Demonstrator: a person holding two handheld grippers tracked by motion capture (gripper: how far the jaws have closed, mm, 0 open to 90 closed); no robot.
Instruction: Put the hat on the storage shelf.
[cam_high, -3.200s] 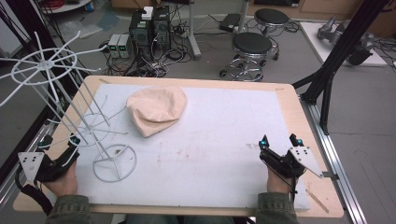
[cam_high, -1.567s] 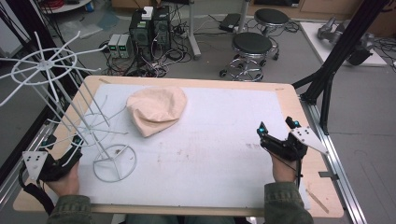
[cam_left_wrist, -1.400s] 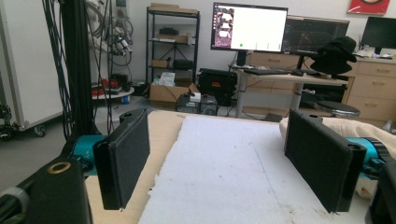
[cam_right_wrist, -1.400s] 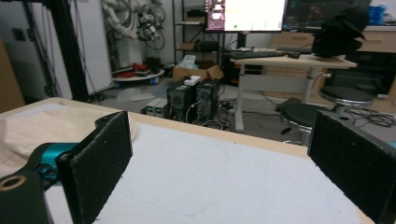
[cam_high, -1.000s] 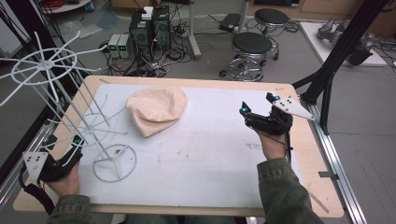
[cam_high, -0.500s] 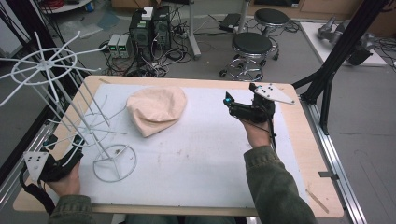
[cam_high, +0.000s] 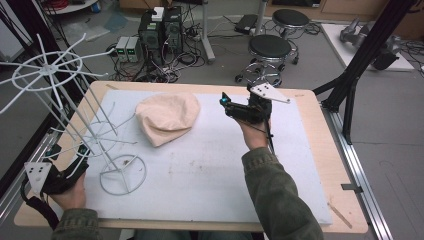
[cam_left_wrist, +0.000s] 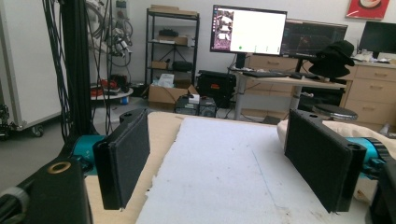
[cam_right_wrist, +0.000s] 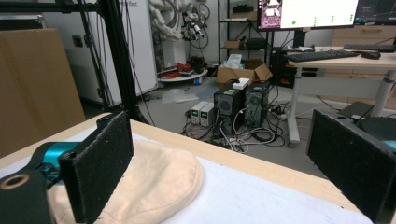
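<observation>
A cream fabric cap (cam_high: 167, 117) lies crumpled on the white foam mat (cam_high: 210, 165), left of centre toward the far edge. My right gripper (cam_high: 227, 104) hovers just right of the cap, pointing left at it, jaws wide open and empty. In the right gripper view the cap (cam_right_wrist: 154, 182) lies low between the jaws, close to the left one, and the gripper (cam_right_wrist: 224, 140) is open. My left gripper (cam_high: 67, 150) rests at the table's front left corner, open and empty. In its own view the left gripper (cam_left_wrist: 217, 130) looks along the mat, with the cap (cam_left_wrist: 359, 130) behind the right jaw.
A white wire rack (cam_high: 100, 135) stands at the left on a ring base (cam_high: 122, 174), and its spoked top wheel (cam_high: 47, 70) overhangs the table's left edge. Black frame posts (cam_high: 360, 60) rise at the right. Stools and computer boxes stand on the floor beyond the table.
My right gripper has travelled from the front right of the table up and to the left, ending beside the cap. The left gripper, cap and rack have stayed put.
</observation>
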